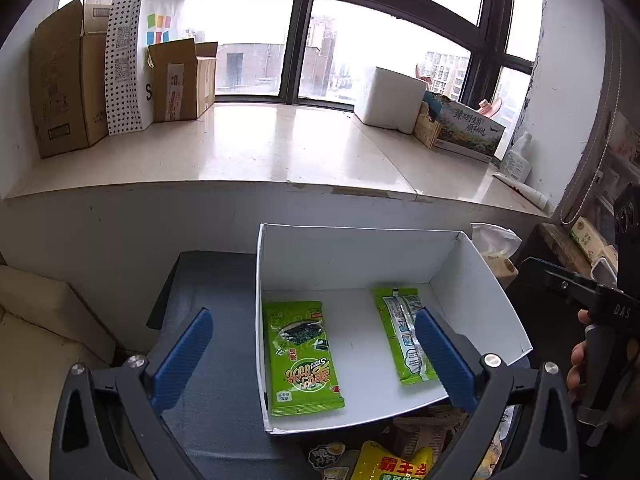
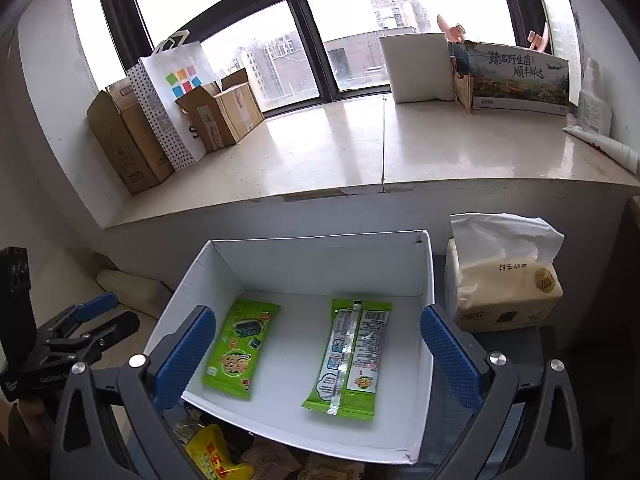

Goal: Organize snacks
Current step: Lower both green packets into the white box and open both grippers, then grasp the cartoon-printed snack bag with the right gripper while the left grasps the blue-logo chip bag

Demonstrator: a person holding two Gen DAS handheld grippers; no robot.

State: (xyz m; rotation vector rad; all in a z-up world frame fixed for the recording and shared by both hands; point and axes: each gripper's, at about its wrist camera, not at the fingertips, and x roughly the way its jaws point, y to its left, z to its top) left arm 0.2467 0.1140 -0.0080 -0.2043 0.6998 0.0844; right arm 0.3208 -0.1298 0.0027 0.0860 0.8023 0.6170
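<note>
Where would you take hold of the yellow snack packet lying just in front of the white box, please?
I'd grip the yellow packet across its puffy body from above. It lies among other packets outside the white box, partly out of view, so side access looks crowded. The right gripper is open above the box, nearest it.

Green foil seaweed snack packets in box: 2 — one face up (image 2: 240,348), one back side up (image 2: 350,358).
White open-topped cardboard box (image 2: 304,264): 1.
Yellow snack bag with red print, in front of the box (image 2: 214,458): 1; other packets beside it partly hidden, count cannot be told.
Beige soft tissue pack with white tissue pulled up (image 2: 504,280): 1.
Brown corrugated cardboard cartons on sill: 3 — tall (image 1: 60,80), one behind it (image 1: 96,14), low with open flaps (image 1: 182,80).
White paper shopping bag with coloured squares and dotted side (image 1: 140,60): 1.
White foam block (image 2: 420,68): 1.
Printed landscape carton with dark lettering (image 2: 520,76): 1.
</note>
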